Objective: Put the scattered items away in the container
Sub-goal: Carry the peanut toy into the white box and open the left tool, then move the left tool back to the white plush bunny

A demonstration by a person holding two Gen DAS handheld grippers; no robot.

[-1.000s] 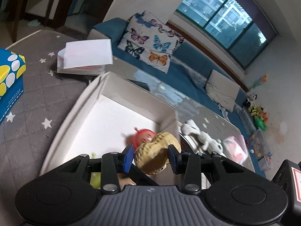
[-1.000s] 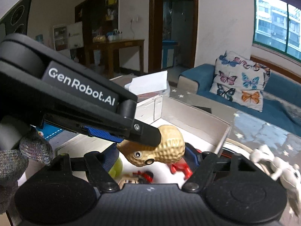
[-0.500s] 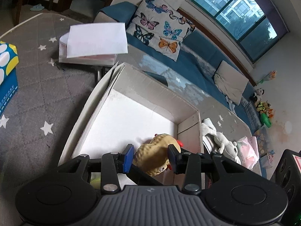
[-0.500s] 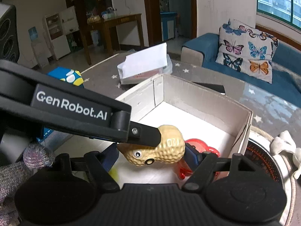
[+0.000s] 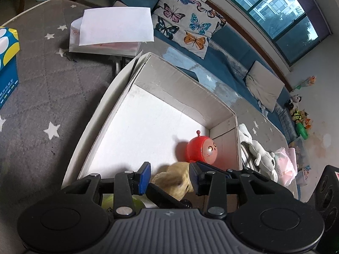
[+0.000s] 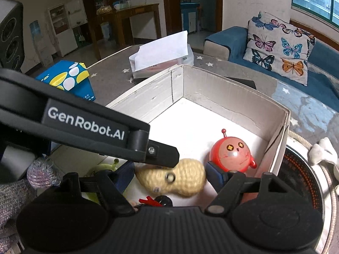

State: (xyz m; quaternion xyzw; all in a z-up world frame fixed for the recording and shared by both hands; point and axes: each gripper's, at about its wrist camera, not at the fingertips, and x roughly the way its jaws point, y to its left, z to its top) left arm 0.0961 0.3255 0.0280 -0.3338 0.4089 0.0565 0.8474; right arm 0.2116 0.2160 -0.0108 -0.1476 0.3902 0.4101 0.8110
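A: What do the tools look like?
B: Each gripper (image 5: 169, 177) is matte black, with blue finger pads (image 5: 144, 177) and silver screws.
A: Any markings?
B: "GenRobot.AI" in white on the left gripper (image 6: 148, 165); a grey knit glove (image 6: 31, 182) sits just beside that lettering.

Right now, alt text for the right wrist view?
A knitted peanut toy lies inside a white cardboard box, between the open right tongs, with the left tongs' finger over it. A round red toy sits beside it in the box.
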